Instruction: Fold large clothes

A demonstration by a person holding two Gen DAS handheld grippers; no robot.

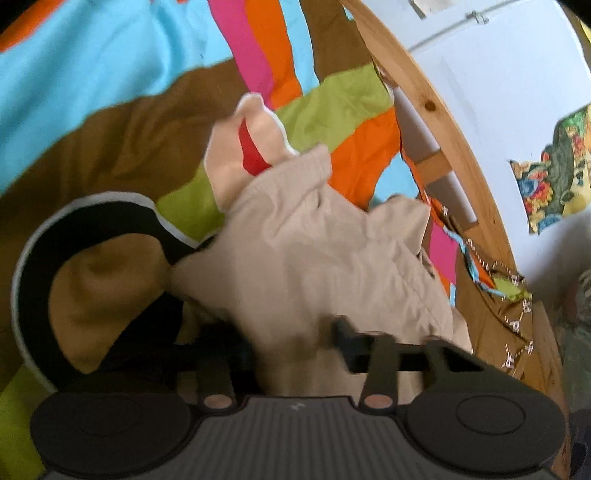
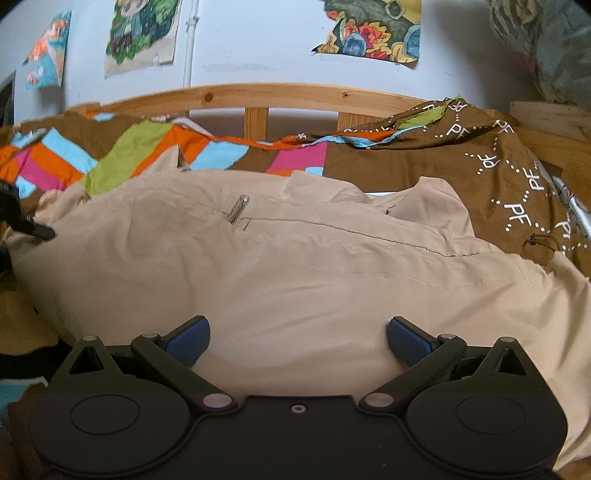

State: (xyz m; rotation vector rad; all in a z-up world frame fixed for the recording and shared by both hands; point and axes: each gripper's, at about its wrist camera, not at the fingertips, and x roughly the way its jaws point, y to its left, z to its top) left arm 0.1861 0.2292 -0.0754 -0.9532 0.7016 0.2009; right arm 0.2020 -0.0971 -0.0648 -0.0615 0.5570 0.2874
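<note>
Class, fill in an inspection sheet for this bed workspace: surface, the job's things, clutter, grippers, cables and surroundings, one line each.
Surface: patchwork bedspread in brown, blue, orange, pink and green, rumpled over the bed.
Job's things: beige jacket spread across the bedspread, zipper pull showing; lining with a red patch turned out at one end.
Clutter: black-edged tan cloth item beside the jacket.
Grippers: left gripper shut on bunched jacket fabric; right gripper open, hovering over the jacket.
Cables: nothing seen.
Surroundings: wooden bed rail, white wall with paper pictures.
</note>
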